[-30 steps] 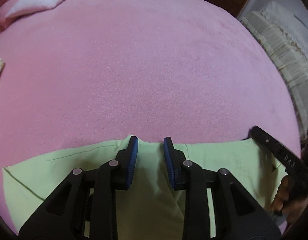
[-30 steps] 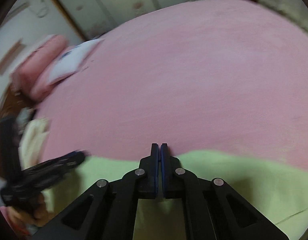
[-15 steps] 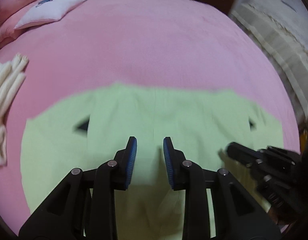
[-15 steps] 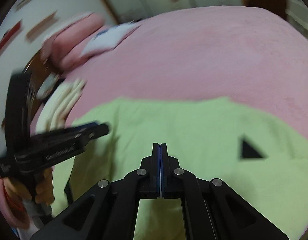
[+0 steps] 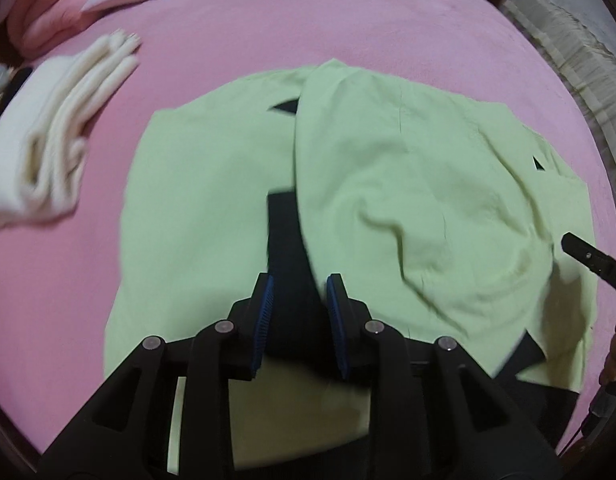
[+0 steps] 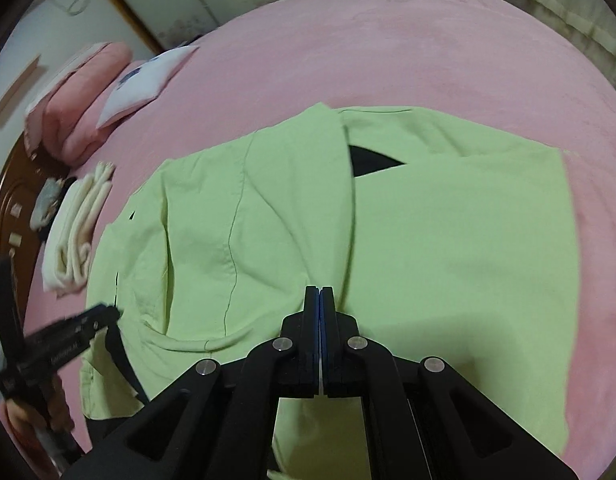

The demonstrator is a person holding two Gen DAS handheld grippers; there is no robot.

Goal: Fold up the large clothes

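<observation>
A large light-green garment (image 5: 388, 184) with black trim lies on the pink bed, one half folded over the other; it also shows in the right wrist view (image 6: 448, 220). My left gripper (image 5: 299, 284) is open above its near edge, over a black strip of lining. My right gripper (image 6: 320, 292) has its jaws pressed together above the garment's middle fold; no cloth shows between them. The right gripper's tip shows at the left wrist view's right edge (image 5: 588, 256), and the left gripper shows in the right wrist view at the lower left (image 6: 67, 328).
A folded cream towel (image 5: 55, 136) lies on the pink bed (image 5: 348, 20) left of the garment. Pink and white pillows (image 6: 107, 80) sit at the far left. A cream ruffled cover (image 5: 568, 28) lies beyond the bed's right side.
Both grippers have pulled back toward me, so more of the garment is in view. One half of the garment now lies folded over the other, and black lining shows.
</observation>
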